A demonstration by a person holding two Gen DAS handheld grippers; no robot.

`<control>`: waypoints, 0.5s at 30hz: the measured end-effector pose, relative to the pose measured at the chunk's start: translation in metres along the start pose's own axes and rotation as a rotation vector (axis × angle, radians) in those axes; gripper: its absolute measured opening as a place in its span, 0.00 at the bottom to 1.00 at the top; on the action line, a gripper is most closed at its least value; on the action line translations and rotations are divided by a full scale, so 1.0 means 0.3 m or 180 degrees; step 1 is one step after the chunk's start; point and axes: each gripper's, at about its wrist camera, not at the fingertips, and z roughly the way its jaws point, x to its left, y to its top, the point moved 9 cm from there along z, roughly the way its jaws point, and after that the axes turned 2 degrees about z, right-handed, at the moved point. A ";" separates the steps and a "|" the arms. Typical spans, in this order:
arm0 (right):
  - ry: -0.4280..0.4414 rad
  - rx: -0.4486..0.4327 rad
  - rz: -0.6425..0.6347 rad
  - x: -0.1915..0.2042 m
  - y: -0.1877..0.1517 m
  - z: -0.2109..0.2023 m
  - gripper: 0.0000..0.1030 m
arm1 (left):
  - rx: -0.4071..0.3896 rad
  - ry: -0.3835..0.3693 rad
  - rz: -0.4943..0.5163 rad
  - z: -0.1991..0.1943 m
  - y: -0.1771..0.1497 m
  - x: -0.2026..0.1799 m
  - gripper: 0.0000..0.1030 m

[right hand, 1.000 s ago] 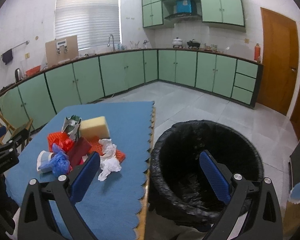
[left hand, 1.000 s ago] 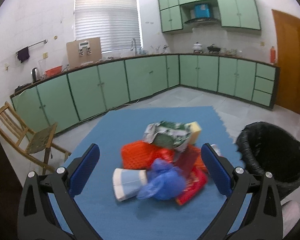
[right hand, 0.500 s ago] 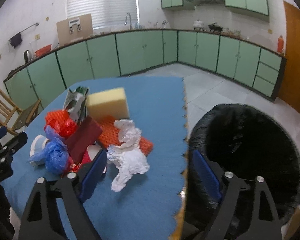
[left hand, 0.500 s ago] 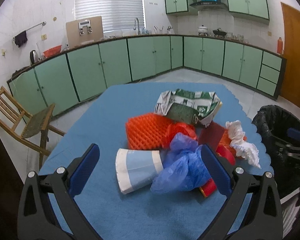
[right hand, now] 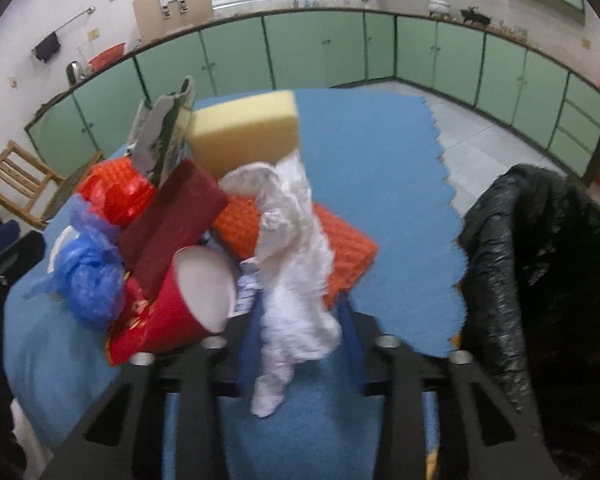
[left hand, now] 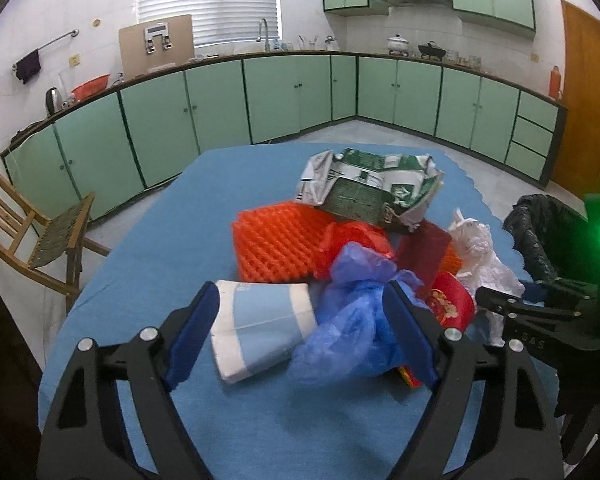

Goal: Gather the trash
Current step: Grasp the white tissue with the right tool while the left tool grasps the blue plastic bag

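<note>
A trash pile lies on the blue table [left hand: 148, 264]. My left gripper [left hand: 300, 332] is open, its jaws either side of a pale blue paper cup [left hand: 260, 320] and a crumpled blue plastic bag [left hand: 356, 320]. My right gripper [right hand: 296, 320] is shut on a crumpled white tissue [right hand: 296, 264], which hangs between the jaws. Orange foam netting [left hand: 276, 240], a green and white wrapper [left hand: 372, 188], a dark red box [right hand: 172, 220], a red paper cup [right hand: 180, 312] and a yellow sponge [right hand: 244, 132] lie in the pile.
A black-lined trash bin [right hand: 540, 264] stands just off the table's right edge. A wooden chair [left hand: 28, 232] stands left of the table. Green cabinets [left hand: 284, 100] line the far walls.
Both grippers moved in toward the pile. The right gripper swung left from over the bin and closed on the white tissue. The left gripper's jaws narrowed around the cup and blue bag.
</note>
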 end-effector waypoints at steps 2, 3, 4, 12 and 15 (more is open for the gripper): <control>0.0024 -0.0007 -0.0012 0.004 -0.003 -0.006 0.14 | 0.0015 -0.0034 0.0022 0.003 -0.002 -0.019 0.80; 0.0033 -0.0037 -0.0038 0.008 -0.001 -0.016 0.11 | 0.0022 -0.0049 0.0033 0.005 -0.004 -0.028 0.80; 0.0048 -0.0066 -0.0056 0.012 0.002 -0.029 0.10 | 0.0029 -0.0065 0.0046 0.007 -0.007 -0.037 0.80; 0.0110 -0.0330 0.0023 0.005 0.036 -0.157 0.09 | 0.0060 -0.0150 0.0162 0.018 -0.023 -0.106 0.75; 0.0082 -0.0370 0.0043 -0.010 0.045 -0.192 0.09 | 0.0116 -0.0168 0.0210 0.035 -0.038 -0.129 0.69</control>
